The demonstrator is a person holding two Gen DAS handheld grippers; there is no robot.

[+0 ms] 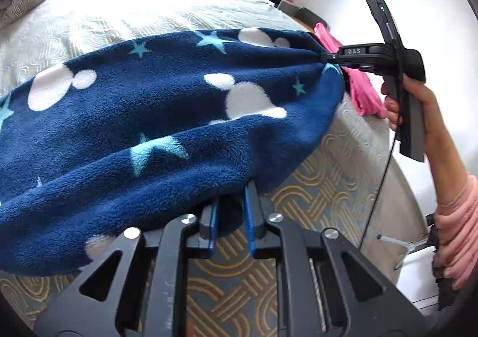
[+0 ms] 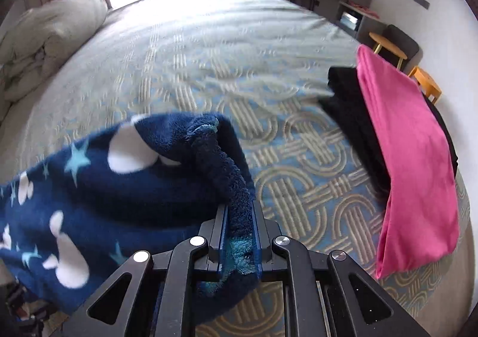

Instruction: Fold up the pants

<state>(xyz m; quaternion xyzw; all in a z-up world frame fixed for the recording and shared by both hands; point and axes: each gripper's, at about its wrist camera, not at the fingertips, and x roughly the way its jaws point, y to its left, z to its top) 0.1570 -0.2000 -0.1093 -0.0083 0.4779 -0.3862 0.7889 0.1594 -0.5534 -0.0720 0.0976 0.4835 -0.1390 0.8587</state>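
While lifted, pants point(image 1: 167, 116) seemingly pinched, left gripper point(image 1: 231, 202), right gripper point(image 2: 240, 217)

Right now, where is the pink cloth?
In the right wrist view the pink cloth lies at the right, on black clothes near the bed's edge.

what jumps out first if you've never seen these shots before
The navy fleece pants with stars and white blobs fill the foreground, stretched above the patterned bedspread between the left gripper and right gripper, both clamped on fabric. Next, a bright pink garment lies on black clothing at the bed's right edge.
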